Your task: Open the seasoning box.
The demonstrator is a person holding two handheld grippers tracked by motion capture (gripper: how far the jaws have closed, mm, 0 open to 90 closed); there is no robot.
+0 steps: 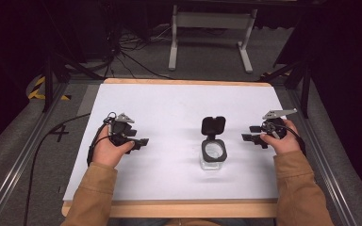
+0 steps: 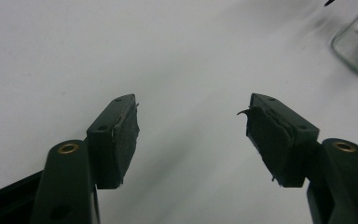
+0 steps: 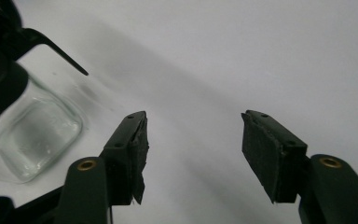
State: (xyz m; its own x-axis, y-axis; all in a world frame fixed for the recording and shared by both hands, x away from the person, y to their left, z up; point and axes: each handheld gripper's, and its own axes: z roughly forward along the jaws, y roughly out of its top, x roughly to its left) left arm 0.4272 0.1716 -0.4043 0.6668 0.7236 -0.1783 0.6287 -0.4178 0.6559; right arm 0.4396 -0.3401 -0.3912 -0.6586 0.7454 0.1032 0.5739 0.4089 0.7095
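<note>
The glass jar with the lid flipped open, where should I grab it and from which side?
Grip the jar on its clear square body below the black collar, jaws across two flat opposite walls. Come in level from the right, probably with the right gripper, open and nearest. Avoid the far side: the hinged lid stands open there.

One glass jar [image 1: 213,157] with one open black lid [image 1: 213,126], two grippers, one white table [image 1: 169,103].
</note>
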